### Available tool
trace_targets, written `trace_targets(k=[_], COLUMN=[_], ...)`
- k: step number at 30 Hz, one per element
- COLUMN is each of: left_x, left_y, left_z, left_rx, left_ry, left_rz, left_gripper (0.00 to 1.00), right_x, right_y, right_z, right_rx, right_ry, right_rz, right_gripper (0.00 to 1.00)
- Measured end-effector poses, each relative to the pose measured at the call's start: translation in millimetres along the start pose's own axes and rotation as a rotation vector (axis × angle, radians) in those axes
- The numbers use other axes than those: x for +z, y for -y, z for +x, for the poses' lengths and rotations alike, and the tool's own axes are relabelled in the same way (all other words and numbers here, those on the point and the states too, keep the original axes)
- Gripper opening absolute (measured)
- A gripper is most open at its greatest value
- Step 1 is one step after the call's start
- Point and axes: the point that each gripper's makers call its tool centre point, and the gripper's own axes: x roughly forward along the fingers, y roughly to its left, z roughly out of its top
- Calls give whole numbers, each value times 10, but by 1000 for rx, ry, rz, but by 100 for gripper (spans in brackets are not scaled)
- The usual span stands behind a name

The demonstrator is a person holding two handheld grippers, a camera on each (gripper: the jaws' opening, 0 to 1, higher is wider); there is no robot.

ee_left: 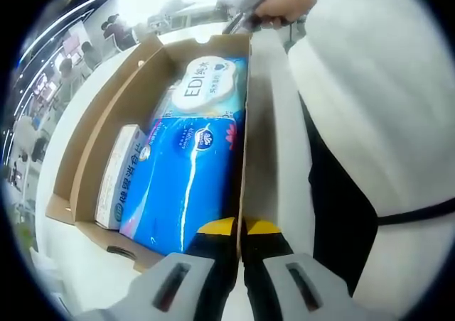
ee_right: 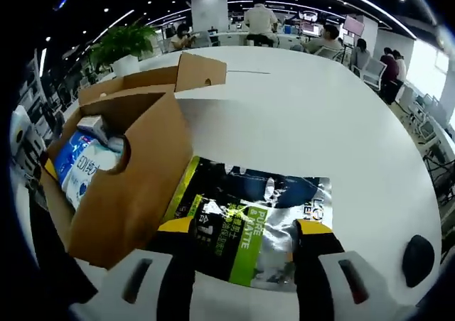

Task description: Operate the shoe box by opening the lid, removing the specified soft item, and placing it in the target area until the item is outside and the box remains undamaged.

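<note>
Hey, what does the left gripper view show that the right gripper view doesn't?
Left gripper view: the left gripper shut on the box wall, a white carton beside the blue wipes pack.
Right gripper view: the right gripper, open, over a silver-green pouch on the white table.
Both: the open shoe box holding the wipes.

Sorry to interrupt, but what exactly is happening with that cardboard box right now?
A person works two handheld grippers at an open shoe box on a white table. The left gripper is closed on the box's side wall. The right gripper is open around a silver-and-green pouch lying outside. Blue wipe packs sit inside.
</note>
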Motion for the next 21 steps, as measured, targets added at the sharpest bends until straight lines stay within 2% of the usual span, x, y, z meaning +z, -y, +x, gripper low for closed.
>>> trace_targets(k=[2, 9, 13, 16, 19, 21], left_x=[6, 9, 10, 5, 1, 4], left_y=[1, -10, -8, -18, -9, -14], left_z=[-6, -8, -18, -14, -14, -14], left_rx=[0, -21, -14, -20, -7, -6], left_ry=[0, -9, -4, -28, -21, -16], left_rz=[0, -6, 42, -17, 7, -9], left_gripper=[2, 1, 1, 1, 1, 2], right_x=[0, -24, -38, -47, -79, -92], right_y=[1, 35, 46, 40, 38, 38], right_z=[-25, -44, -43, -53, -83, -89], right_rx=[9, 24, 15, 12, 10, 8], right_ry=[11, -20, -29, -26, -31, -18], right_rz=[-40, -57, -45, -42, -37, -35], right_gripper=[53, 53, 52, 52, 51, 51])
